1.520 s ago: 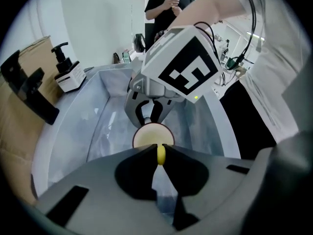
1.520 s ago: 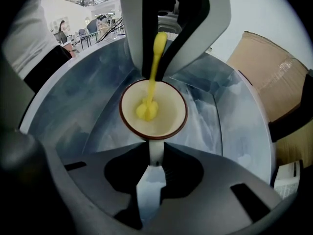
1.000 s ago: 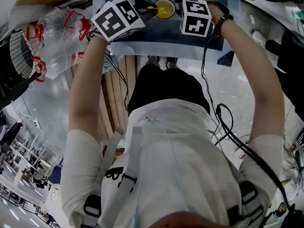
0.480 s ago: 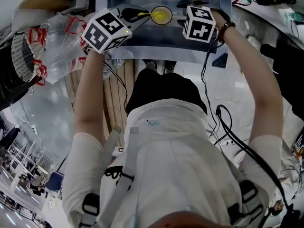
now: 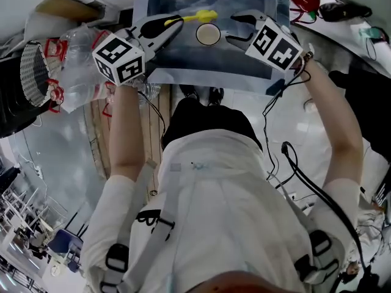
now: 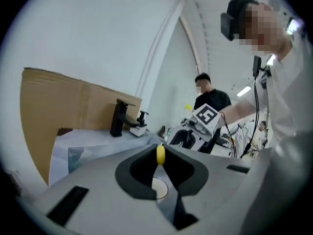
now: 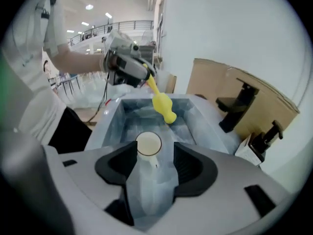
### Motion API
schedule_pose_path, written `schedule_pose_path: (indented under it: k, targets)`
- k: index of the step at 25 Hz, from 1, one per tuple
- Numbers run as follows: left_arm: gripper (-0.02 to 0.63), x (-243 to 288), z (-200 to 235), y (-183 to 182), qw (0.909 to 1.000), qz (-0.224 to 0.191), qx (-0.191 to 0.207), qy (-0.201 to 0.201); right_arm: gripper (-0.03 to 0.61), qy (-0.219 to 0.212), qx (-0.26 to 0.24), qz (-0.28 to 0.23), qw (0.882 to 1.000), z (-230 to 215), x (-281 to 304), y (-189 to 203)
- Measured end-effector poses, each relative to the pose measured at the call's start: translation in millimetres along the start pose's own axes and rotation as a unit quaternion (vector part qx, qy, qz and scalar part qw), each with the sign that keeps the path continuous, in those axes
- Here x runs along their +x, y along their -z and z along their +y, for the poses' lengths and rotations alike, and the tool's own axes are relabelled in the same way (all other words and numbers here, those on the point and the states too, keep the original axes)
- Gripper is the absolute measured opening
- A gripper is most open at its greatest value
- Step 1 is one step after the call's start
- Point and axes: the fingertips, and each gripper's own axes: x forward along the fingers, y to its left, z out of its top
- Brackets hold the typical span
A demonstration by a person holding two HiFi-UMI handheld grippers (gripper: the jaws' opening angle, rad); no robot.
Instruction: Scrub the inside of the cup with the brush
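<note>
The brush (image 5: 198, 17) looks like smooth yellow plastic with a slight sheen. The cup (image 5: 208, 34) is pale and smooth, matt inside (ceramic or plastic, I cannot tell). A wrinkled, glossy bluish film lines the sink (image 5: 201, 64). The left gripper (image 5: 177, 23) and right gripper (image 5: 231, 28) have matt grey plastic shells with matt black jaw faces. The cardboard (image 6: 58, 102) is plain brown and dull. The tap (image 7: 238, 104) is matt black. The clear plastic bags (image 5: 76, 54) are crinkled and shiny. The shirt (image 5: 226, 194) is white cloth.
</note>
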Motion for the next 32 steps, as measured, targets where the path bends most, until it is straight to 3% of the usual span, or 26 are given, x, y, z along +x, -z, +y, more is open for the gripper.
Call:
schedule_pose_path:
  k: [4,7,11,15,18,24,28,32]
  targets:
    - [0.035,-28.0,0.3,-38.1,0.9924,-0.117,-0.019,-0.031,0.241,0.046,0.043,-0.102,0.993,-15.2,-48.5,-38.9]
    - [0.035,-46.4,-3.5,-58.7,0.9826,-0.172,-0.005,-0.07,0.235,0.101,0.067,-0.169,0.978,-30.2,-85.3,-59.8]
    - [0.035,-59.7,-11.6,-92.3,0.9673,-0.23,0.034,-0.101,0.128,0.184,0.119,-0.248,0.943,-60.5,-136.4,-81.3]
    - [0.035,-66.9,-25.6,-121.2,0.958,-0.261,0.054,-0.106,0.126,0.225,0.172,-0.323,0.903,-72.4,-179.6,-96.3]
    - [0.035,-75.0,-31.2,-145.0,0.9486,-0.288,0.069,-0.112,0.123,0.25,0.175,-0.355,0.883,-77.0,-208.0,-108.1]
    - [0.035,-82.0,-46.4,-178.2,0.9343,-0.311,0.121,-0.126,0.089,0.277,0.15,-0.359,0.879,-71.5,-250.2,-121.4]
    - [0.035,-81.4,-56.9,-183.0,0.9335,-0.314,0.127,-0.118,0.089,0.285,0.167,-0.382,0.863,-68.1,-275.4,-125.2]
    - [0.035,-79.2,-62.6,-182.7,0.9348,-0.313,0.129,-0.109,0.087,0.296,0.162,-0.384,0.859,-63.1,-284.3,-125.1]
